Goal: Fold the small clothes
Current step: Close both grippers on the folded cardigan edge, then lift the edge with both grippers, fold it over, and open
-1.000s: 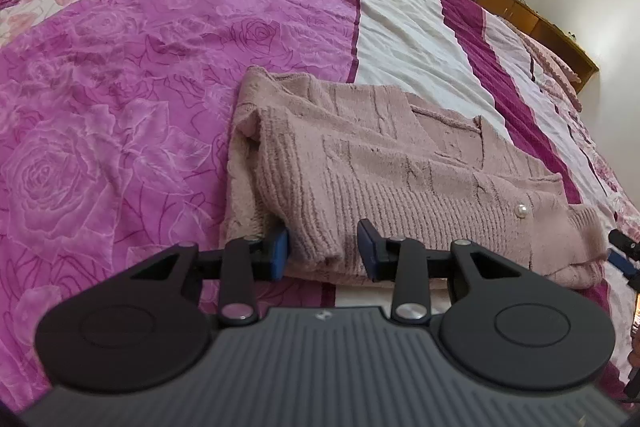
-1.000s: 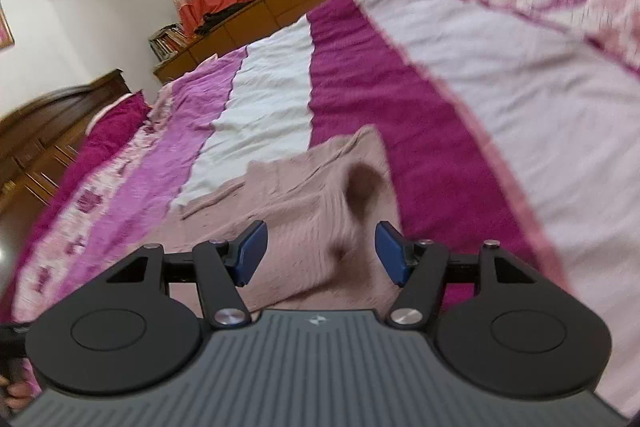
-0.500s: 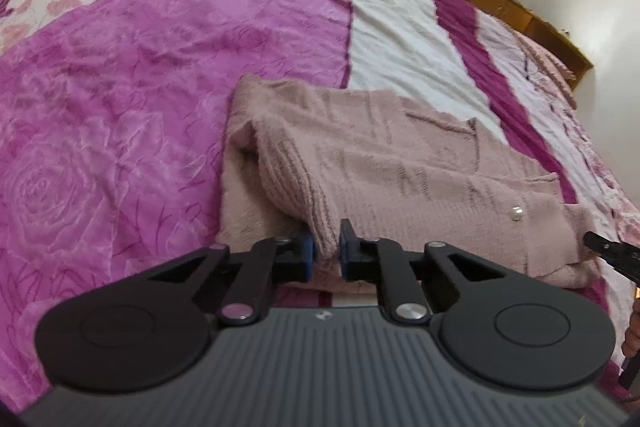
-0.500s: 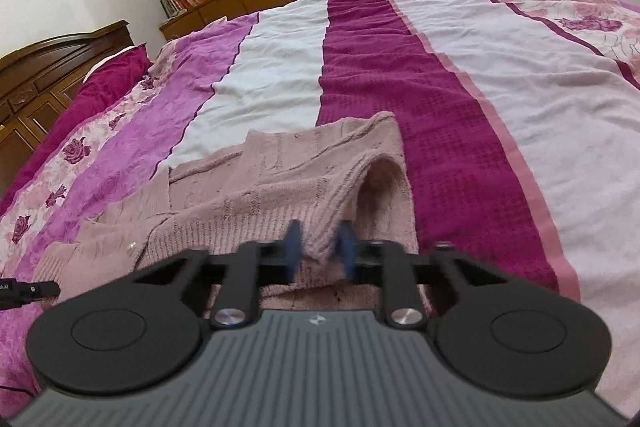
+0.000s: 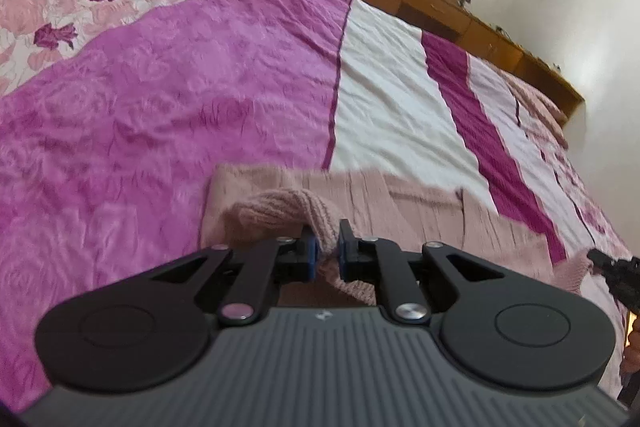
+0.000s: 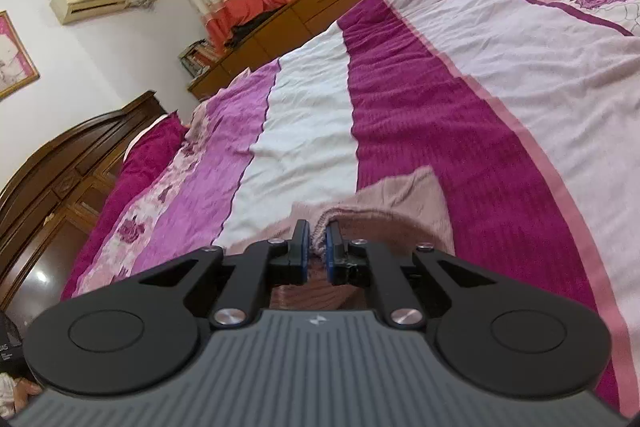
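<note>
The left gripper (image 5: 325,243) has its fingers (image 5: 309,251) clamped on a ribbed fold of the pink knit sweater (image 5: 400,203), lifting that edge off the bed (image 5: 200,87). The rest of the sweater lies flat on the magenta and white striped bedspread, just ahead. Further right, the right gripper (image 6: 314,245) pinches another bunched edge of the same sweater between its blue-padded fingers (image 6: 330,247), raised slightly above the bed, its tip showing at the left view's right edge.
</note>
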A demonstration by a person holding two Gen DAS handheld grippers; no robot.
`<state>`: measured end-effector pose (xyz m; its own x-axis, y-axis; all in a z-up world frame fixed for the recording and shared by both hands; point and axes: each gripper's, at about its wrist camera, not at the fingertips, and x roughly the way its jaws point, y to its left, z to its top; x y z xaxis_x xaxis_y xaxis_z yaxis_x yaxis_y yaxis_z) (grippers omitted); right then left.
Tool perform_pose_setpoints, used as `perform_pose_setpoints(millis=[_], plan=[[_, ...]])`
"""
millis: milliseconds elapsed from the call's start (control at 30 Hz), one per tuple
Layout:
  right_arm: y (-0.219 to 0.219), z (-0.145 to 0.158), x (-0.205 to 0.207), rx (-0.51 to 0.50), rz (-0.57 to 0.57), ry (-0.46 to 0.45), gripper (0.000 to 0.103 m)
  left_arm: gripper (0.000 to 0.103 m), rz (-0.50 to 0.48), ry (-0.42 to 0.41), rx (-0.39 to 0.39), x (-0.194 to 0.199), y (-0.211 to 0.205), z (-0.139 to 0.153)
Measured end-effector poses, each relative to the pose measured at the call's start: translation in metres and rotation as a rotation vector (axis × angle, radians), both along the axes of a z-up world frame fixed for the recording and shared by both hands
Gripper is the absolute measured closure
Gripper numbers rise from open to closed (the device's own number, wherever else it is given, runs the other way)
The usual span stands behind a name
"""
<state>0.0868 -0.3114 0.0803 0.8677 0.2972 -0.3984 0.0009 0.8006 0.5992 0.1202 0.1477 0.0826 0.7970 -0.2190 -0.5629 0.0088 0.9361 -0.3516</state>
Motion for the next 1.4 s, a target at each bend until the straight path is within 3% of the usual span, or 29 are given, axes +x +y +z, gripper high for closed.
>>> perform_pose_setpoints(millis=[267, 433, 500, 600, 700, 767, 1167, 1400], plan=[[-0.002, -0.006, 0.056, -0.019, -0.101, 0.030, 0.094, 0.091, 0.072, 0.024, 0.049, 0.055, -0.004, -0.013], [0.006, -0.024, 0.086, -0.063, -0.151, 0.102, 0.091, 0.089, 0.069, 0.070, 0.105, 0.072, -0.011, -0.032], [0.008, -0.033, 0.091, -0.058, -0.156, 0.134, 0.077, 0.088, 0.063, 0.076, 0.109, 0.072, -0.011, -0.036], [0.008, -0.043, 0.088, -0.036, -0.164, 0.137, 0.055, 0.077, 0.038, 0.081, 0.100, 0.068, -0.009, -0.036], [0.009, -0.044, 0.078, -0.041, -0.161, 0.107, 0.047, 0.061, 0.038, 0.056, 0.105, 0.060, -0.004, -0.030], [0.009, -0.042, 0.072, -0.054, -0.161, 0.095, 0.047, 0.058, 0.041, 0.040, 0.109, 0.055, -0.002, -0.026], [0.040, -0.042, 0.030, -0.200, -0.077, 0.106, 0.047, 0.058, 0.002, 0.077, 0.184, 0.040, -0.003, -0.041], [0.047, -0.057, 0.034, -0.246, -0.065, 0.139, 0.047, 0.058, 0.002, 0.099, 0.185, 0.037, 0.003, -0.051]])
